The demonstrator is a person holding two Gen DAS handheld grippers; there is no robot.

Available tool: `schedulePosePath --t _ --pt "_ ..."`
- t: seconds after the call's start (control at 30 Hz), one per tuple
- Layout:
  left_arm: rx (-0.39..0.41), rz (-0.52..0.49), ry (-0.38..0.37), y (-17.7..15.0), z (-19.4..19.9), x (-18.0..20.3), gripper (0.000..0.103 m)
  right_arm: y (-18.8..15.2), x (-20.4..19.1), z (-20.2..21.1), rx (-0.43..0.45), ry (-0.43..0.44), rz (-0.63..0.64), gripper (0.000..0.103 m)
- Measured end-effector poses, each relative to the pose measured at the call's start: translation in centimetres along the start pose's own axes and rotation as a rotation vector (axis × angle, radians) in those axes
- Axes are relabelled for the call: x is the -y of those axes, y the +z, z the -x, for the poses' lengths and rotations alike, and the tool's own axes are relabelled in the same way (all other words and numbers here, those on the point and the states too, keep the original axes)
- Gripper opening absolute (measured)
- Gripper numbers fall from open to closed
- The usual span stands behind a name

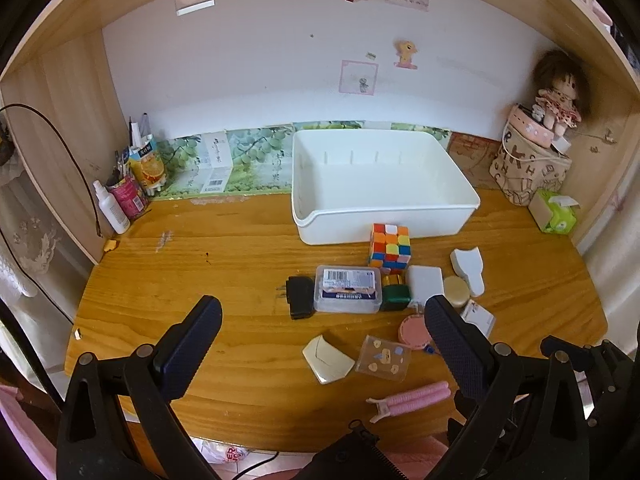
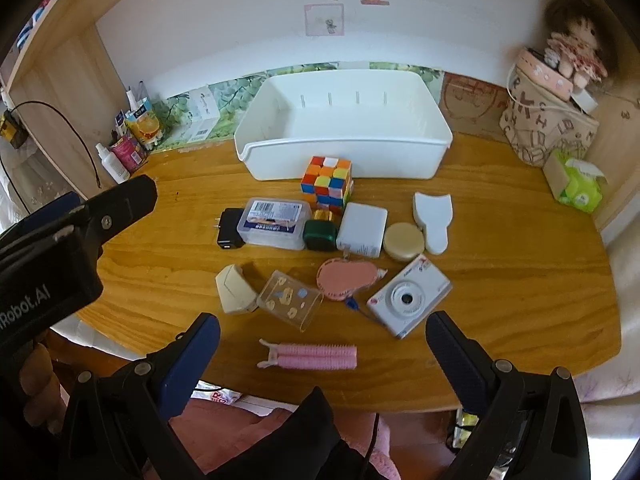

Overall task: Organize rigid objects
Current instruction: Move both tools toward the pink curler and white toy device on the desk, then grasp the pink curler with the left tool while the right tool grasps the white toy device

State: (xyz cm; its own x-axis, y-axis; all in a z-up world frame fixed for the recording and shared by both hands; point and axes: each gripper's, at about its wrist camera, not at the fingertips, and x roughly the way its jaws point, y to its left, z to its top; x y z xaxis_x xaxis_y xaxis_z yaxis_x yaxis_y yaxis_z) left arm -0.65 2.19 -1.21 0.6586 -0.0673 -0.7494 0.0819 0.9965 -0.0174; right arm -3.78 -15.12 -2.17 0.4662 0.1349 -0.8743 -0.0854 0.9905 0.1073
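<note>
Nothing is sorted yet: the white bin (image 2: 340, 120) at upper centre is sitting empty, while the cube (image 2: 328, 180), camera (image 2: 408, 296) and other items are lying on the bench (image 2: 520, 280). Both grippers, left (image 1: 320, 344) and right (image 2: 320, 360), are hovering with jaws wide apart, holding nothing.

Bare desk (image 1: 180, 264) left of clutter (image 1: 347, 295)

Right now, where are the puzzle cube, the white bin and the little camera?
puzzle cube (image 2: 328, 178), right wrist view, front face.
white bin (image 2: 348, 158), right wrist view, front wall.
little camera (image 2: 408, 299), right wrist view, lens ring.

One white bin (image 2: 344, 152), one puzzle cube (image 2: 327, 180), one camera (image 2: 408, 296) — two chargers (image 2: 230, 227), one doll (image 2: 576, 44).
</note>
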Motion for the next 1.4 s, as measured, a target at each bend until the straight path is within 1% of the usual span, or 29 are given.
schedulePosePath --t 0.13,0.23,0.27,0.33,0.37,0.43,0.47,0.5,0.6,0.63,0.67,0.73,0.8,0.9,1.13,1.23,1.27,1.33,1.4 --pt "-0.017 -0.005 -0.040 -0.6 0.0 0.1 0.101 -1.3 0.1 0.1 -0.022 -0.007 -0.034 0.103" --pt "-0.058 -0.020 -0.068 -1.1 -0.6 0.5 0.101 -2.5 0.5 0.0 -0.047 -0.017 -0.069 0.103" --pt "-0.082 -0.024 -0.081 -1.4 -1.1 0.8 0.101 -2.9 0.8 0.0 -0.056 -0.022 -0.084 0.103" --pt "-0.114 -0.025 -0.090 -1.6 -1.6 1.0 0.101 -3.4 1.5 -0.1 -0.072 -0.029 -0.115 0.103" --pt "-0.154 -0.024 -0.097 -2.0 -2.4 1.2 0.101 -3.8 1.9 -0.1 -0.081 -0.034 -0.134 0.103" --pt "-0.204 -0.021 -0.099 -2.5 -3.3 1.4 0.101 -4.3 2.6 -0.4 -0.101 -0.039 -0.166 0.103" --pt "-0.245 -0.016 -0.103 -3.0 -4.0 1.4 0.101 -4.6 3.0 -0.5 -0.114 -0.037 -0.182 0.103" --pt "-0.299 -0.002 -0.107 -3.6 -4.9 1.4 0.101 -4.7 3.2 -0.8 -0.125 -0.036 -0.192 0.103" --pt "-0.400 0.050 -0.113 -4.8 -6.6 1.1 0.101 -5.4 3.9 -1.7 -0.173 -0.027 -0.208 0.103" --pt "-0.432 0.068 -0.114 -5.2 -7.0 1.0 0.101 -5.5 4.1 -1.9 -0.187 -0.024 -0.209 0.103" --pt "-0.490 0.100 -0.115 -5.8 -7.8 0.9 0.101 -5.6 4.4 -2.1 -0.200 -0.021 -0.209 0.103" --pt "-0.551 0.134 -0.116 -6.4 -8.7 1.0 0.101 -5.6 4.9 -2.6 -0.225 -0.019 -0.204 0.103" --pt "-0.630 0.186 -0.121 -7.3 -9.5 1.2 0.101 -5.5 5.5 -3.1 -0.250 -0.022 -0.191 0.103" --pt "-0.714 0.265 -0.121 -8.0 -10.2 1.3 0.101 -5.2 6.0 -3.9 -0.288 -0.045 -0.147 0.102" --pt "-0.835 0.444 -0.085 -8.4 -11.6 2.1 0.101 -3.5 7.6 -5.9 -0.355 -0.019 0.017 0.101" --pt "-0.886 0.542 -0.066 -8.7 -12.3 2.4 0.101 -2.3 8.8 -6.5 -0.368 -0.011 0.078 0.101" --pt "-0.907 0.595 -0.057 -8.8 -12.5 2.4 0.099 -1.9 9.3 -6.9 -0.379 -0.004 0.101 0.101" --pt "-0.923 0.656 -0.044 -8.9 -12.6 2.5 0.097 -1.0 9.9 -7.6 -0.396 0.010 0.141 0.101" --pt "-0.929 0.746 -0.030 -8.9 -12.6 2.6 0.097 -0.2 10.7 -8.4 -0.418 0.039 0.190 0.101"
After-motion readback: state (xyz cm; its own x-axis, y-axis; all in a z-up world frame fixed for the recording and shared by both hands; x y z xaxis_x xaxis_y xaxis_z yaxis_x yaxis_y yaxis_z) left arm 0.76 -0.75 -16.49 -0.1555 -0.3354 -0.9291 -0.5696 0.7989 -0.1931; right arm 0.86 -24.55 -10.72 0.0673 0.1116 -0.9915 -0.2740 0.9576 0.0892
